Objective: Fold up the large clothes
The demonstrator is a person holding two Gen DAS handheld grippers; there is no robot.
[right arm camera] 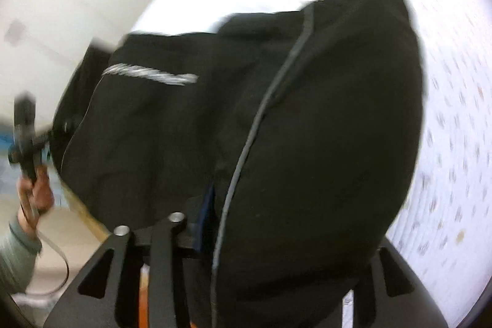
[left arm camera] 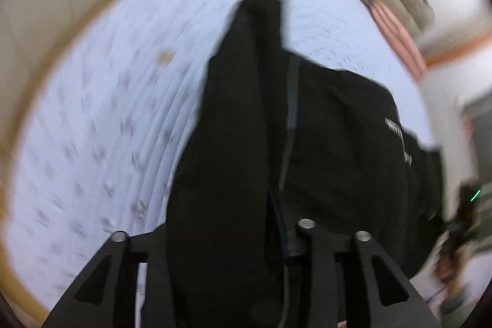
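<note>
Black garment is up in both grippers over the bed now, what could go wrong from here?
1. The black garment drapes over the right gripper, so the hold cannot be checked; it may slip.
2. Cloth also bunches between the left gripper fingers, so several layers may be caught and the fold could come out uneven.
3. Both views are motion-blurred; a fast swing could land it crooked on the patterned sheet.

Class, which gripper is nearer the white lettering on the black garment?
Right, probably: the lettering lies far across the black garment from the left gripper, close beside the right gripper.
</note>
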